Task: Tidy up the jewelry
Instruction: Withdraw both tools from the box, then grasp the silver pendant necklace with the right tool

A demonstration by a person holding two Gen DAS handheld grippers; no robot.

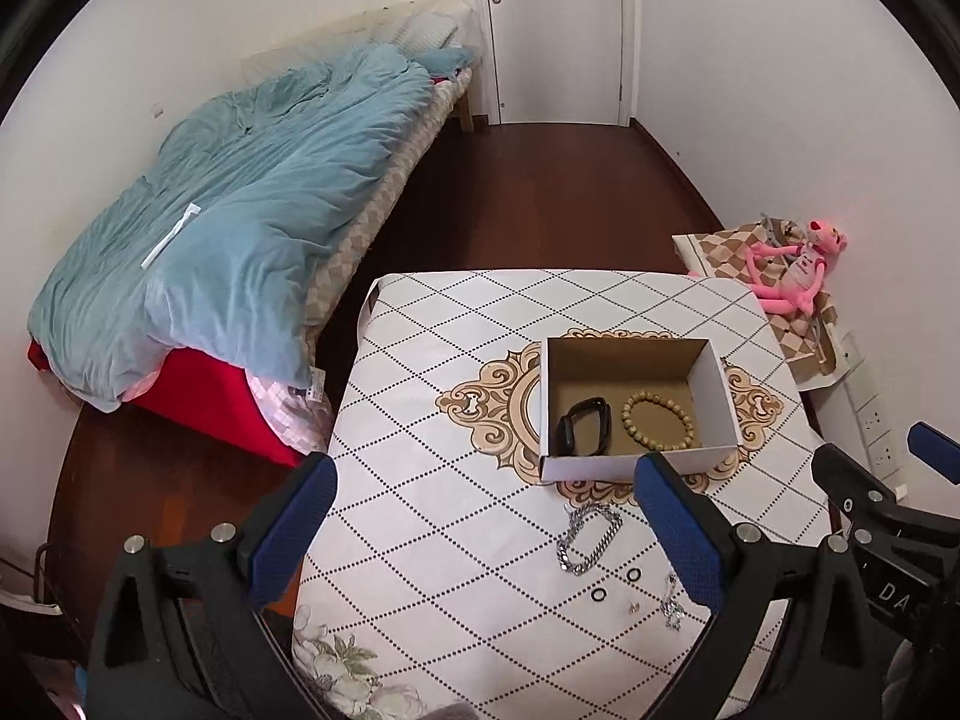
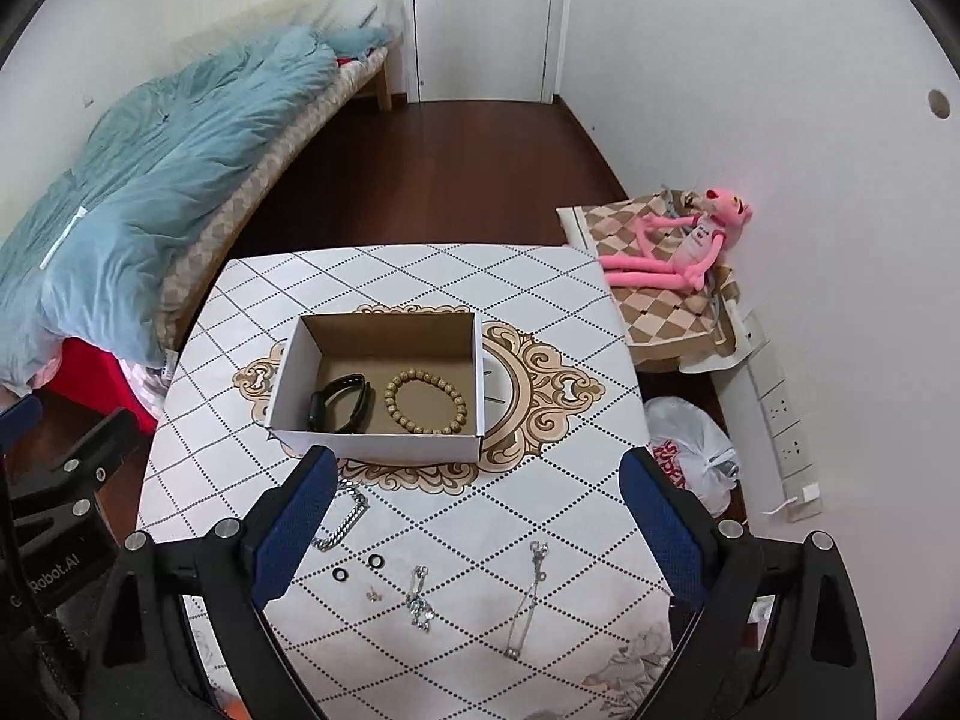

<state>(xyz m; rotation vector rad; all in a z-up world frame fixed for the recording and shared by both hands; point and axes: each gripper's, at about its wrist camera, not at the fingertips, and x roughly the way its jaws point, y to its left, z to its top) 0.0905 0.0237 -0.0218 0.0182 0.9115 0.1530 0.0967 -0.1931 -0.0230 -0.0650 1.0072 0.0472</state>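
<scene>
The open cardboard box (image 2: pixel 375 384) sits mid-tabletop (image 2: pixel 540 516), its long axis running 9 to 3 o'clock, holding a black band (image 2: pixel 339 402) and a bead bracelet (image 2: pixel 426 401). At its 6 o'clock lie a silver chain (image 2: pixel 345 519), two black rings (image 2: pixel 359 567) and a thin necklace (image 2: pixel 528 594). The left gripper (image 1: pixel 489 531) and right gripper (image 2: pixel 474 525) hover with fingers wide apart, holding nothing. A bed (image 1: pixel 240 210) lies at 10 o'clock.

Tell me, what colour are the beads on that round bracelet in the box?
Light tan beaded bracelet; clearest in the right wrist view.
</scene>
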